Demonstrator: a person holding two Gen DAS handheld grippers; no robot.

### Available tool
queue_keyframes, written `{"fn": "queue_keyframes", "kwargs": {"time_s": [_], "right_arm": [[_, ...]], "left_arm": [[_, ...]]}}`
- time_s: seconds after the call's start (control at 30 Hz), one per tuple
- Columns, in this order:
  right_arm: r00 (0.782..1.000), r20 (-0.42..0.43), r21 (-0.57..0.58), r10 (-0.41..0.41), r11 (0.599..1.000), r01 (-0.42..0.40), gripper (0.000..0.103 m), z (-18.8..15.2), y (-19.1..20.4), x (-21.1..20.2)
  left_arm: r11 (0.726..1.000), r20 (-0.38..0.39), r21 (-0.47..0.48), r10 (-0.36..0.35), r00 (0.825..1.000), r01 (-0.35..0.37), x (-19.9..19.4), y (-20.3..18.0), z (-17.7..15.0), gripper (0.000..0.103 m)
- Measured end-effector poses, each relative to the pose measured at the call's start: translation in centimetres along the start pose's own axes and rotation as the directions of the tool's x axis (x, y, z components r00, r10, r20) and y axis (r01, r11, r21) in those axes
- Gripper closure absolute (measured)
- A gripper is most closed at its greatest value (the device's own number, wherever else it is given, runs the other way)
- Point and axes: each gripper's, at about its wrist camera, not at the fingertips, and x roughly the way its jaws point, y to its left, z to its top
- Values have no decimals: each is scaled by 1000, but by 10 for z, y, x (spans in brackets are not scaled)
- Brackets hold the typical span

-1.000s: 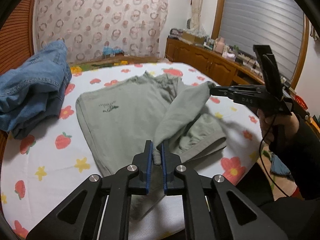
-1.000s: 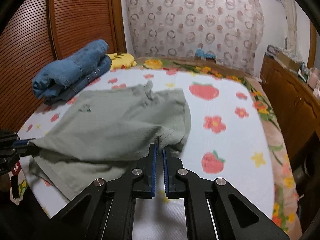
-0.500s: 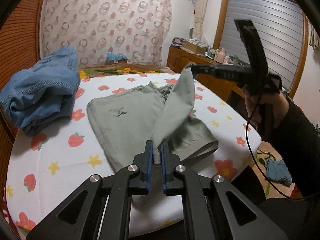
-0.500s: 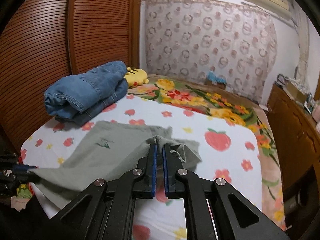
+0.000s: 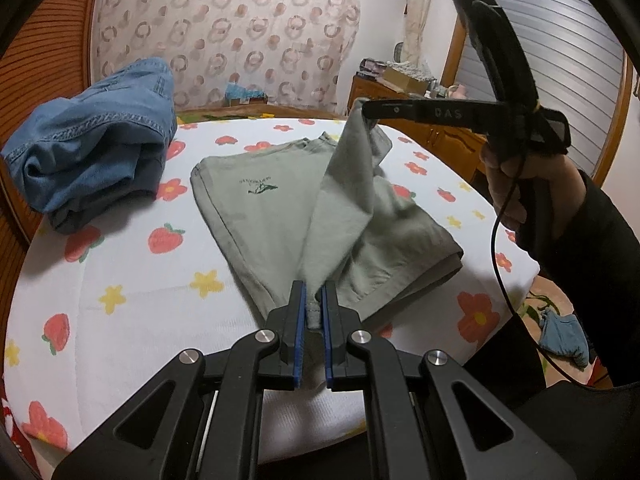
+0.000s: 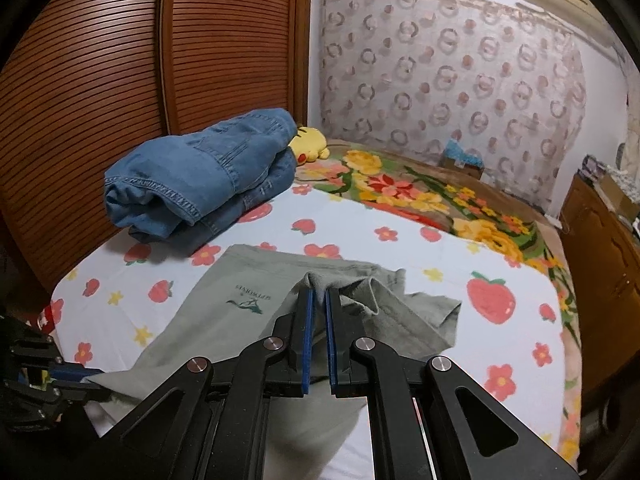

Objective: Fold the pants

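On the fruit-and-flower printed bedsheet [image 5: 132, 280] lie sage-green cotton pants [image 5: 256, 216]; left gripper [image 5: 313, 300] and right gripper [image 6: 320, 300] each clamp a raised fabric edge, with folded blue denim jeans [image 6: 200, 172] just beside

I'm reading "DAS" in pale letters on the right gripper [image 5: 366, 109], along its black finger bar. The green pants [image 5: 264, 216] are showing a small dark-green logo print with a line of text above it, upside down from both cameras; its letters are too small to make out.
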Motion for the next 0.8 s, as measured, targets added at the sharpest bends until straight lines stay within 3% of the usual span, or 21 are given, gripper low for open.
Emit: {"fn": "queue_keyframes", "kwargs": {"time_s": [0.03,0.13,0.37,0.8], "right_arm": [[1000,-7,-1,-6,1000,6,97,-2,0,0],[999,-23,-4,-32,999,32,80,-6,2,0],[999,-40,37,-19,999,20,79,-22,1,-19],[992,-129,79,12,997,-2,79,-97,17,-68]], "left_arm": [[1000,-3,-2,0,1000,0,1,0,0,94],[1000,-10,-6,-1,1000,1,3,1,-1,94],[1000,-24,-5,4,1000,-5,8,-1,-5,94],[1000,-33,-17,0,999,-1,14,4,-4,94]]}}
